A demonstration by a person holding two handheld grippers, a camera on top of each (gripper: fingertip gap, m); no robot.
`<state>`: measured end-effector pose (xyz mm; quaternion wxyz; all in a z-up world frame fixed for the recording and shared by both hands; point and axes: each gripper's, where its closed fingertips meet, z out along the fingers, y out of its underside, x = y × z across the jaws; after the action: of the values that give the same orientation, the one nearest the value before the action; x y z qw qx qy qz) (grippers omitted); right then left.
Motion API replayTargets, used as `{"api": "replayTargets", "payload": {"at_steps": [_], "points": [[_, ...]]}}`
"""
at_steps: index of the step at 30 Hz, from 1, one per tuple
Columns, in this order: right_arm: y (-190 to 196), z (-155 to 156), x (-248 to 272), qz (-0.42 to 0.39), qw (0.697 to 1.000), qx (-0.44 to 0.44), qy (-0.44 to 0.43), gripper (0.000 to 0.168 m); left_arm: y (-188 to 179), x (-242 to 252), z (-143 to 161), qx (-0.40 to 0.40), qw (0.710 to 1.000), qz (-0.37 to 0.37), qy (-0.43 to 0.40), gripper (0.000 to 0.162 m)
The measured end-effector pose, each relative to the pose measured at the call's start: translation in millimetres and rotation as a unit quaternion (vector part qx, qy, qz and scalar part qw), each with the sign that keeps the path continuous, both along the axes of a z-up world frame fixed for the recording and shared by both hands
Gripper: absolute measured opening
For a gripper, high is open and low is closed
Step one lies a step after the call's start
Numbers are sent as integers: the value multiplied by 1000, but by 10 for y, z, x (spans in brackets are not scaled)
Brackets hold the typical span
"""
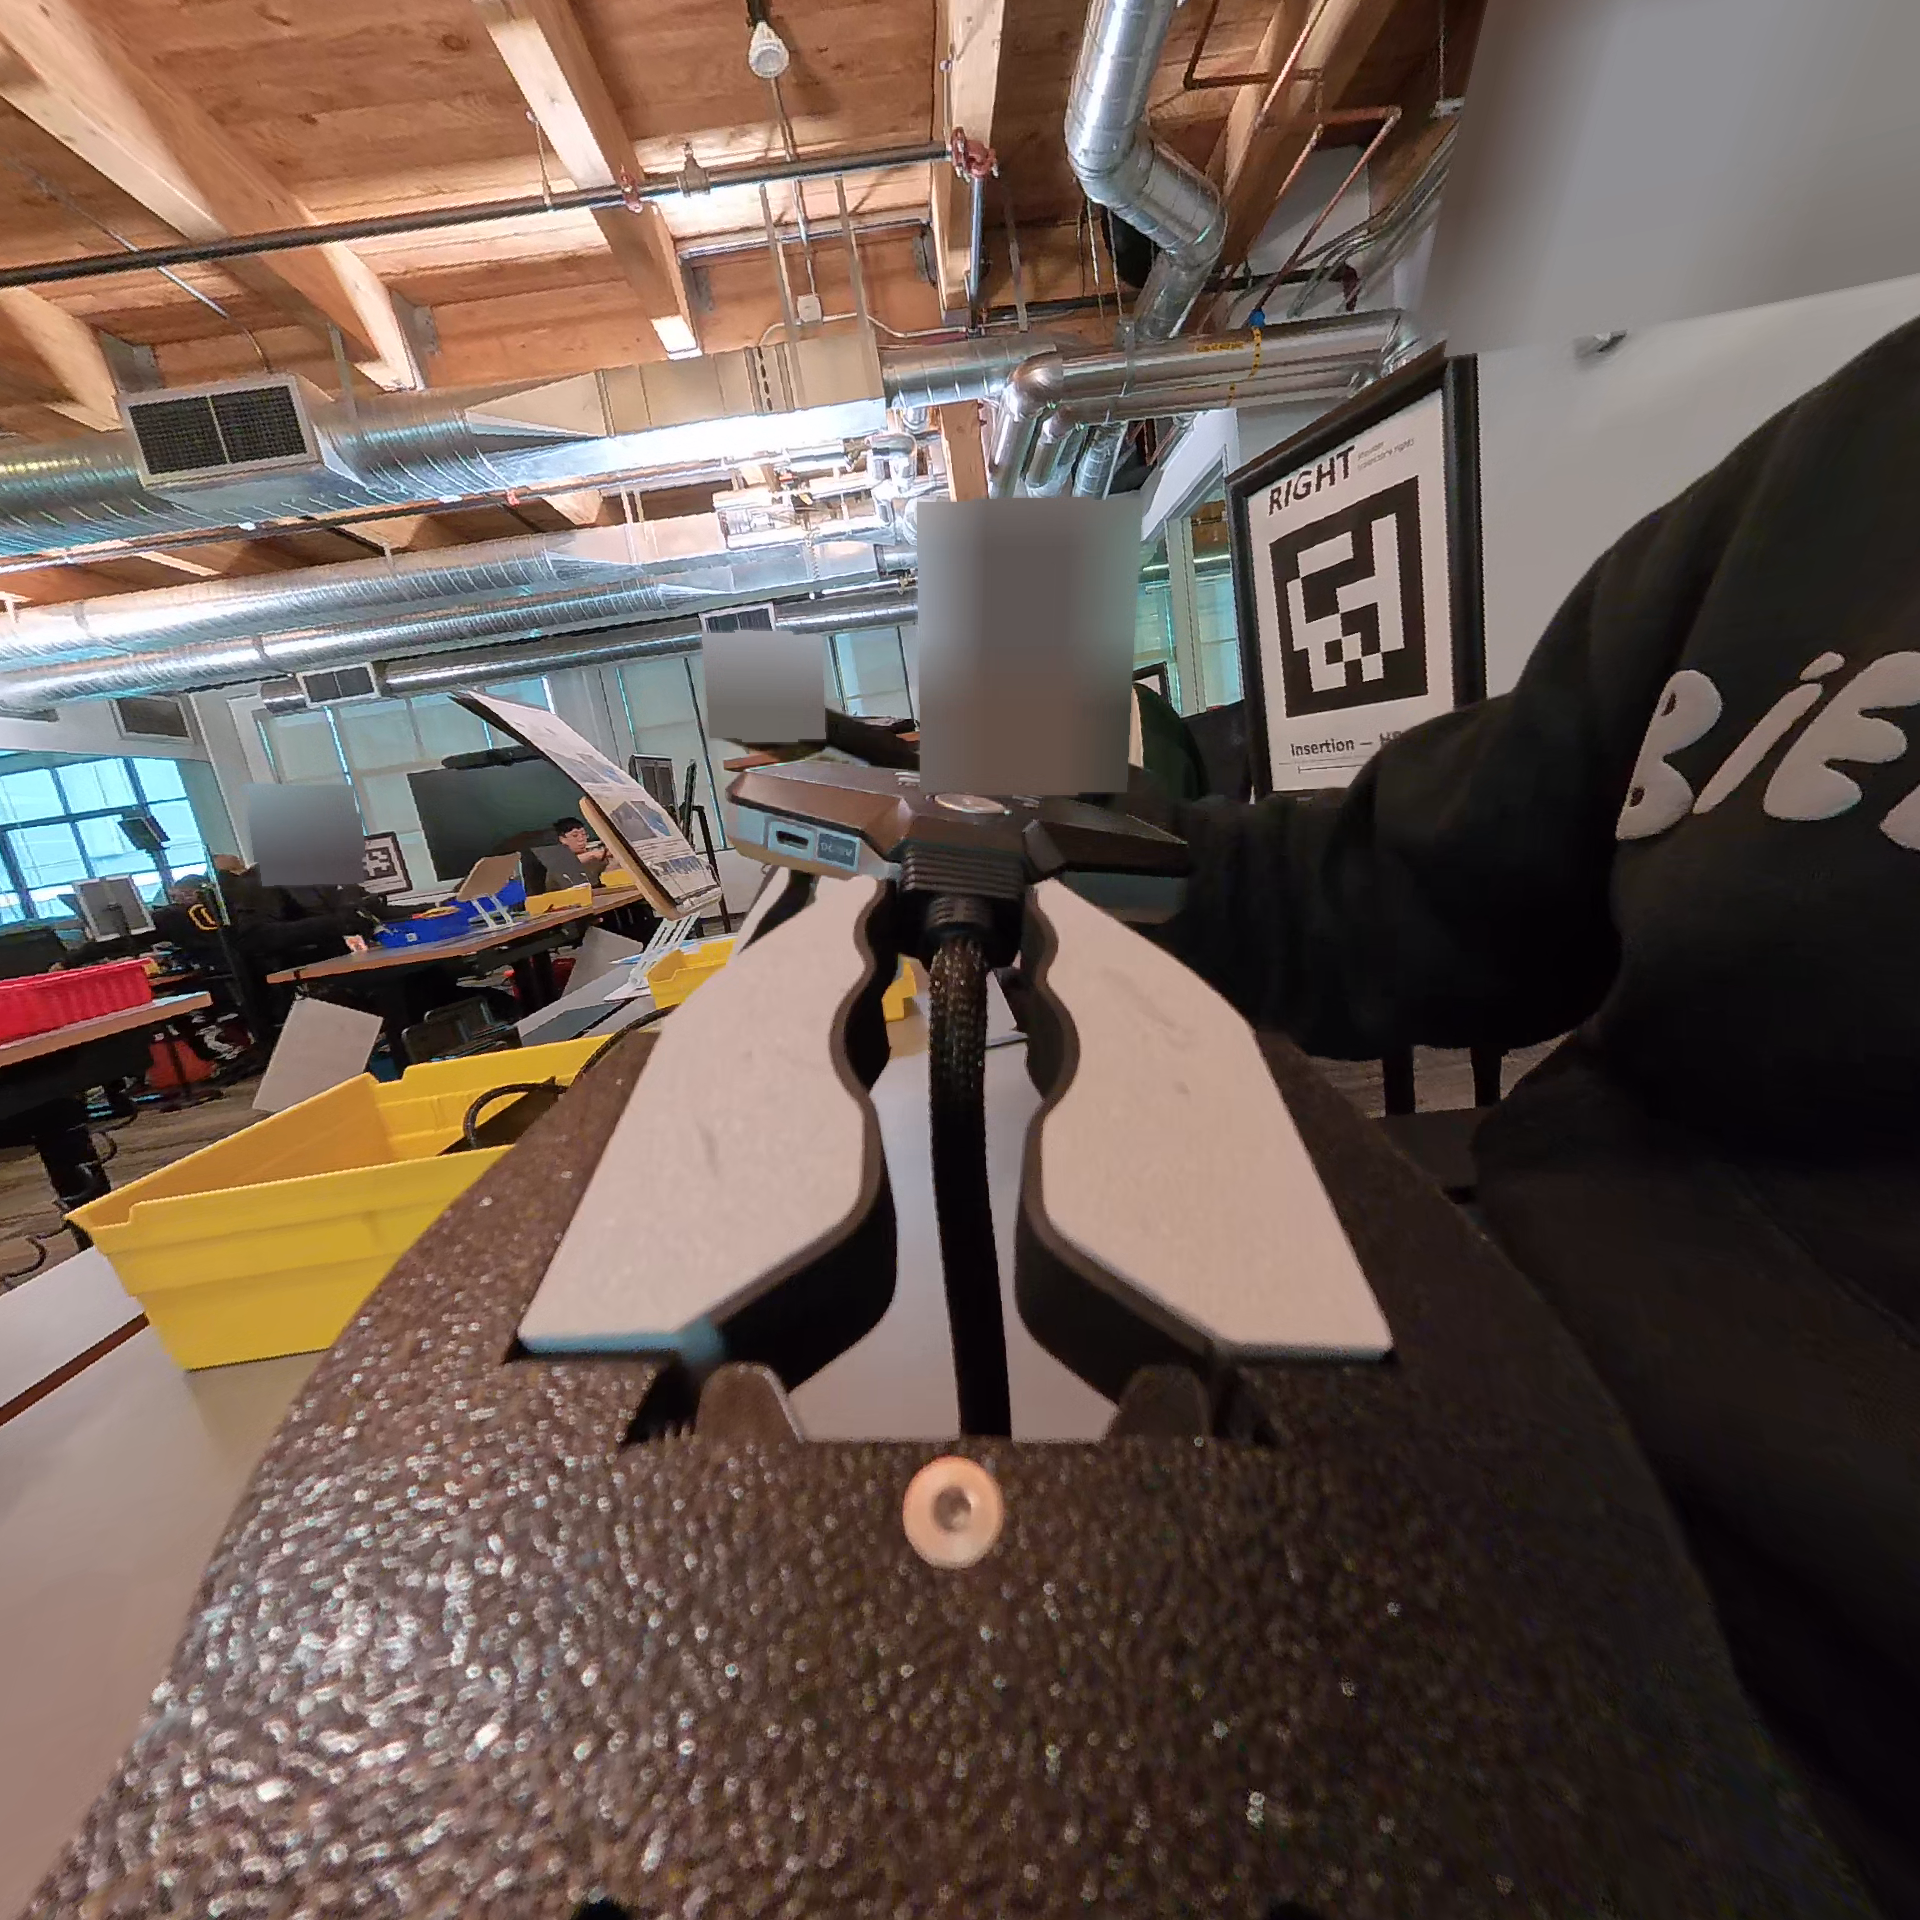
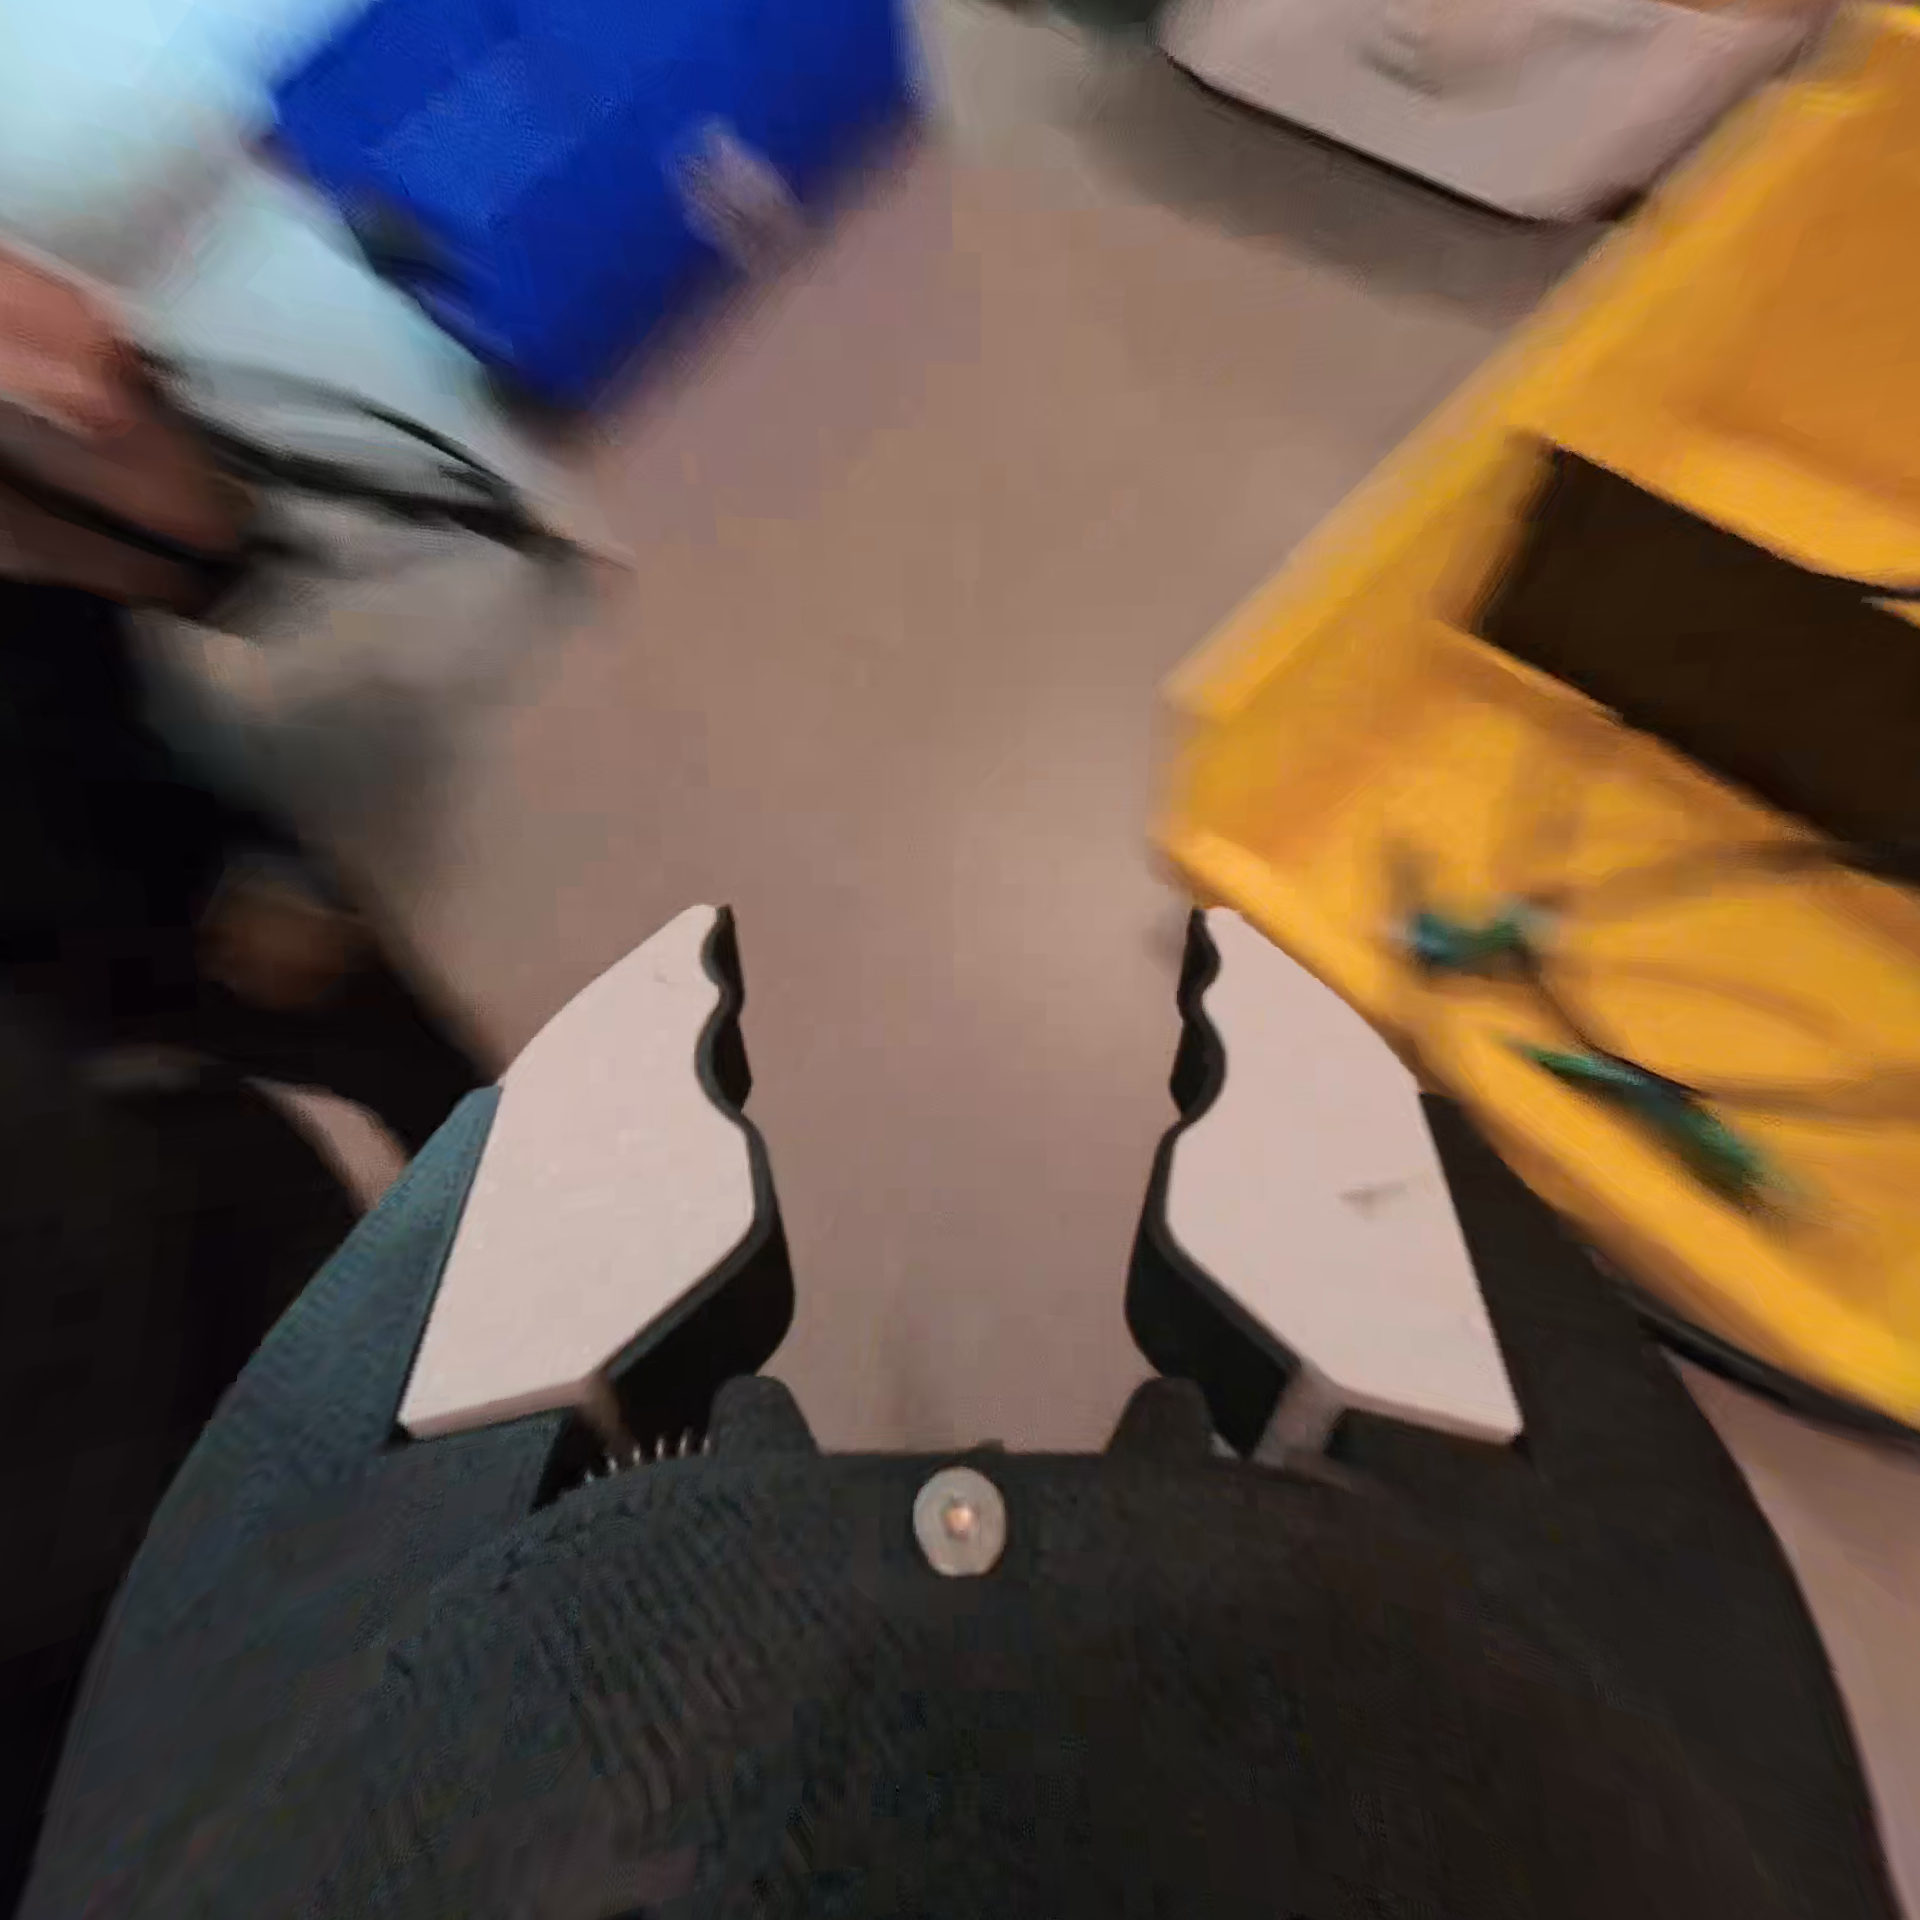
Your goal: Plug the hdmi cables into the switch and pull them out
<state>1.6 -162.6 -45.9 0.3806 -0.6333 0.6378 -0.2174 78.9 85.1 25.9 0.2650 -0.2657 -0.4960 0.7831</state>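
Note:
In the left wrist view my left gripper (image 1: pixel 951 906) is shut on the black braided HDMI cable (image 1: pixel 961 1049), just behind its plug (image 1: pixel 956 868). The plug sits in a port of the dark flat switch (image 1: pixel 821 805), which hangs in the air at my fingertips, tilted up toward the ceiling. A free port shows on the switch's grey edge, left of the plug. The cable runs back between my fingers. In the right wrist view, which is blurred by motion, my right gripper (image 2: pixel 956 920) is open and empty above the beige table (image 2: pixel 914 623).
A yellow bin (image 1: pixel 291 1195) holding a cable stands left of my left gripper. A person's dark sleeve (image 1: pixel 1558 831) and a framed marker sign (image 1: pixel 1351 603) are at right. Near my right gripper are a yellow bin (image 2: pixel 1558 727), a blue bin (image 2: pixel 592 177), a white bin (image 2: pixel 1455 94) and a hand (image 2: pixel 83 447).

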Motion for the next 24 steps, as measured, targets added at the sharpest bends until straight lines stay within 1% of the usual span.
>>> {"api": "replayTargets", "payload": {"at_steps": [1, 2, 3, 4, 5, 6, 7, 9, 10, 11, 12, 14, 17, 19, 21, 22, 24], "points": [[414, 176, 89, 42, 993, 91, -54, 82, -5, -17, -2, -1, 1000, 1, -4, 22], [795, 360, 137, 81, 975, 182, -95, 81, -12, -34, 2, -4, 1000, 4, -9, 22], [1124, 526, 152, 114, 950, 264, -120, 79, -18, -59, 8, -5, 1000, 5, -13, 22], [1394, 630, 160, 139, 926, 329, -125, 71, -16, -93, 16, -7, 1000, 4, -19, 22], [1627, 681, 167, 160, 907, 372, -116, 64, -12, -132, 25, -10, 1000, 4, -27, 22], [1835, 700, 176, 179, 895, 396, -104, 63, -11, -170, 37, -14, 999, 7, -37, 22], [2013, 724, 191, 196, 886, 410, -96, 67, -12, -211, 46, -19, 999, 13, -50, 22], [2254, 807, 253, 210, 875, 425, -97, 68, -18, -294, 49, -26, 996, 26, -82, 22], [2333, 860, 290, 211, 871, 432, -102, 66, -33, -322, 50, -30, 994, 42, -100, 22], [2406, 890, 303, 216, 867, 438, -99, 57, -57, -334, 53, -34, 990, 64, -119, 22], [2469, 862, 310, 222, 871, 430, -84, 48, -79, -341, 57, -38, 986, 87, -138, 22], [2488, 719, 367, 216, 896, 383, -65, 24, -97, -364, 54, -43, 976, 118, -177, 22], [2432, 756, 443, 204, 895, 389, -79, 23, -142, -316, 37, -38, 961, 166, -220, 22], [2424, 762, 478, 212, 904, 361, -93, 23, -151, -279, 47, -29, 959, 178, -218, 22], [2377, 810, 514, 211, 914, 327, -113, 24, -174, -231, 90, -12, 962, 194, -191, 23], [2297, 847, 540, 205, 924, 299, -124, 24, -171, -201, 178, -10, 965, 207, -158, 26], [2042, 987, 580, 187, 938, 254, -146, 24, -51, -187, 461, -34, 975, 207, -80, 51]]}}
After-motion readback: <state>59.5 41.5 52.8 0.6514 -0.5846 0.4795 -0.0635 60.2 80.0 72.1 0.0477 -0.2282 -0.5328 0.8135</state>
